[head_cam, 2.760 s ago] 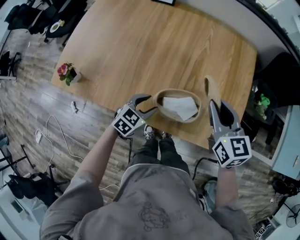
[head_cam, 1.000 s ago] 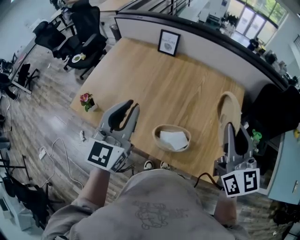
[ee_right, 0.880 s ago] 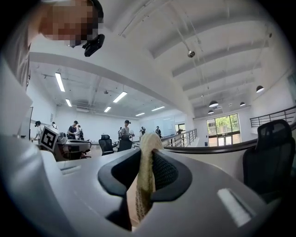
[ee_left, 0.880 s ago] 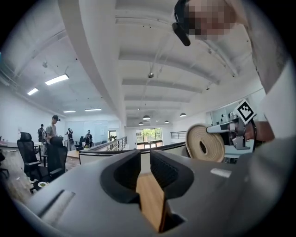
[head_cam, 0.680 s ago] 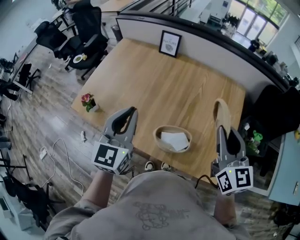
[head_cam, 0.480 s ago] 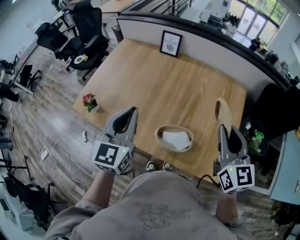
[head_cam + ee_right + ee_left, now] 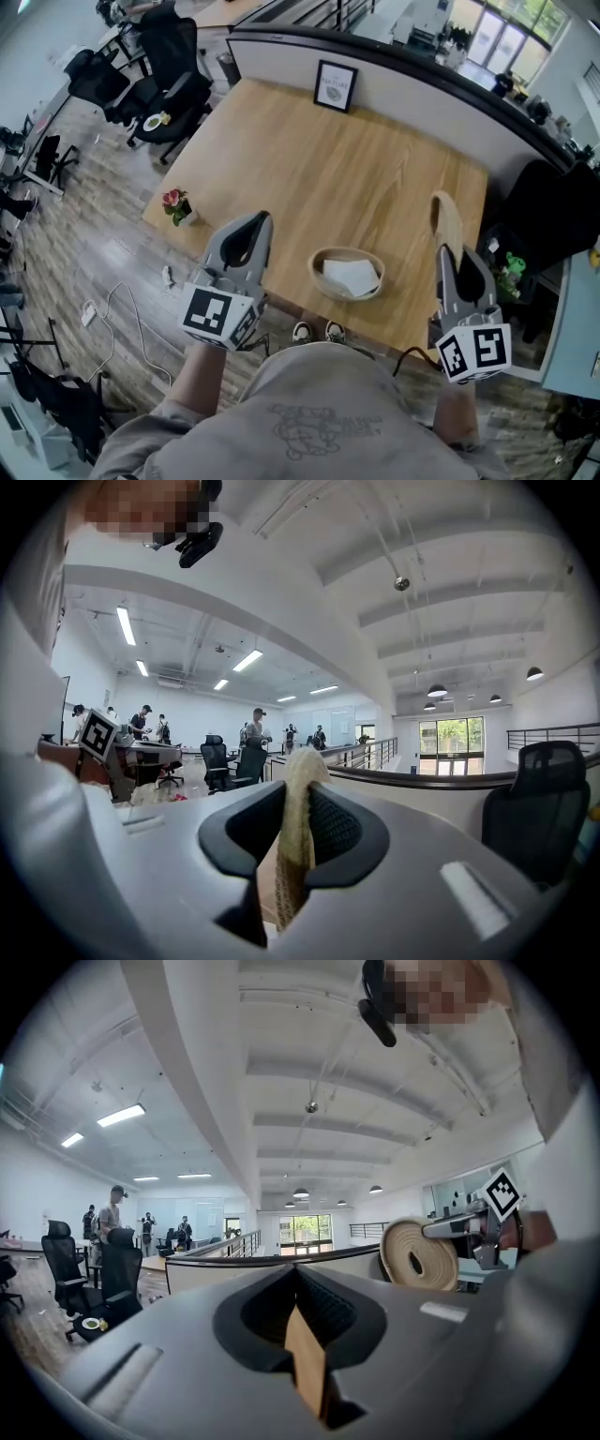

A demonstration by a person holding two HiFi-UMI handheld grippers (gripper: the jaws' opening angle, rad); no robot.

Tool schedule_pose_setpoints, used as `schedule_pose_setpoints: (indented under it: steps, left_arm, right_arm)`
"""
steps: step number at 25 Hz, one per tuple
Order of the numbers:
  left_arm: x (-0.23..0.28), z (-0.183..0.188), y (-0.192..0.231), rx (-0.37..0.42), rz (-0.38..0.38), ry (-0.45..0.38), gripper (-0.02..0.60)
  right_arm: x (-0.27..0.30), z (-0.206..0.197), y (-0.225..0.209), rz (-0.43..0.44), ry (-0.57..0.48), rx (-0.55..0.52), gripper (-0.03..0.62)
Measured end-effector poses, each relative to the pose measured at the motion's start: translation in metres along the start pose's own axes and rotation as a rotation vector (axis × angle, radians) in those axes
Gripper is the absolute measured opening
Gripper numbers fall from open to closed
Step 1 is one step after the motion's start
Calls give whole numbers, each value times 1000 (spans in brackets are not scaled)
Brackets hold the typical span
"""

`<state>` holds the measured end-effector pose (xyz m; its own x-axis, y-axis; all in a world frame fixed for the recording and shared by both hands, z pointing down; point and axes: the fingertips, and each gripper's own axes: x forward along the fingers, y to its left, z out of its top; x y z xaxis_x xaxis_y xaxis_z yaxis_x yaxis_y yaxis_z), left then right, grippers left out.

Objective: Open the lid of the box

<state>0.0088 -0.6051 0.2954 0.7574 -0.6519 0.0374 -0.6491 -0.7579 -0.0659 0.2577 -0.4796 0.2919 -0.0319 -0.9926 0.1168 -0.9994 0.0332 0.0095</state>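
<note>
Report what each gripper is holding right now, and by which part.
The right gripper is clamped on the rim of the woven lid, which it holds up on edge. The left gripper is shut and holds nothing.

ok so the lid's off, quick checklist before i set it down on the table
1. Right gripper clamped on lid: ok, the lid's edge sits between its jaws.
2. Lid clear of box: ok, held off to its right.
3. Box open: ok, white paper shows inside.
4. Bare table near the lid: ok.
5. Left gripper out of the way: ok, shut, empty, left of box.
6. Lid level for laying flat: not ok, it stands on edge.
</note>
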Motion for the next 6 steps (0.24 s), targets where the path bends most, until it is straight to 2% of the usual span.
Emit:
schedule_pose_setpoints:
  steps: [6]
  left_arm:
    - [1, 4, -2, 18, -19, 0, 0]
  right_arm:
    - [-1, 3, 2, -5, -5, 5, 78]
